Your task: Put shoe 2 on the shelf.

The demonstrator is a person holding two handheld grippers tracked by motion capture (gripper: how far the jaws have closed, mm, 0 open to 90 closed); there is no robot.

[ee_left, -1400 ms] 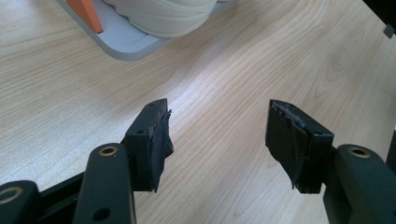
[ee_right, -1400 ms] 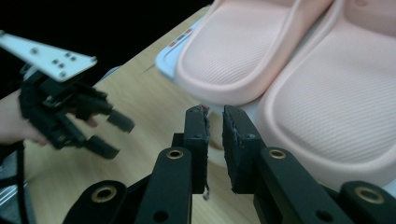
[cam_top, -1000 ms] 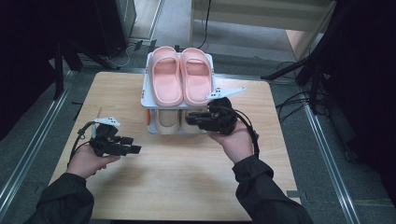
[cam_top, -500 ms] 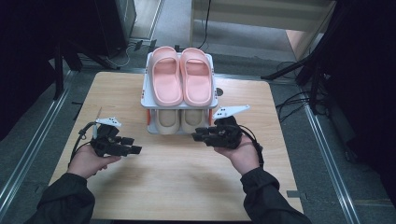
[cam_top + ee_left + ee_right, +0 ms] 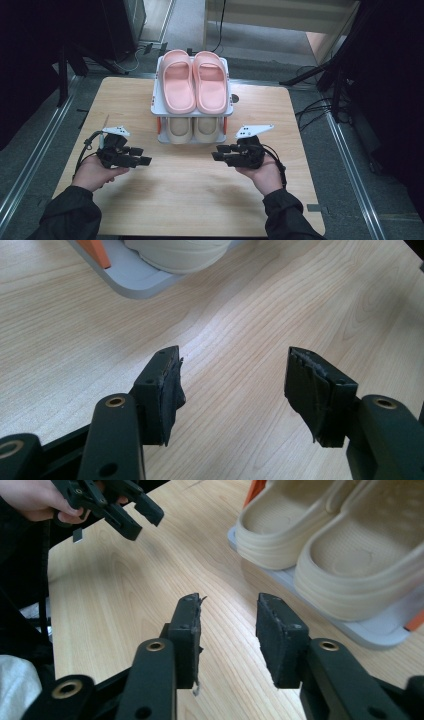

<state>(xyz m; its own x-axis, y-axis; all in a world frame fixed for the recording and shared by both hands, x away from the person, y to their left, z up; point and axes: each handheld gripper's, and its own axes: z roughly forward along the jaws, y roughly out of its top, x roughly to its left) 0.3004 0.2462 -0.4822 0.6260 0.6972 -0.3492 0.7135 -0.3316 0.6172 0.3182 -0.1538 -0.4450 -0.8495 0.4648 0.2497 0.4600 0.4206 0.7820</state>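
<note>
At the left of the wooden table (image 5: 190, 200), the left gripper (image 5: 136, 156) was held low above the bare wood, its jaws pointing toward the middle of the table. In the left gripper view its jaws stood wide apart with nothing between them, and only a corner of the grey shoe rack (image 5: 131, 280) and the toe of a beige slipper (image 5: 175, 252) appeared at the top edge, a little way ahead and to the left of the jaws.

In the middle stood the rack (image 5: 156, 97), at the far side of the table. A pair of pink slippers (image 5: 195, 80) lay on its upper shelf, and the beige slippers (image 5: 192, 129) lay on the lower shelf, their long axes running from near to far, with one end facing the person.

At the right, the right gripper (image 5: 218, 152) pointed left, across the front of the rack. Its jaws were open by a moderate gap and held nothing. In the right gripper view the beige pair (image 5: 320, 545) lay ahead and to the right of the jaws, near but apart from them. I judge that the right gripper was nearer to the beige slippers, so a reach would call for turning it toward the rack.
</note>
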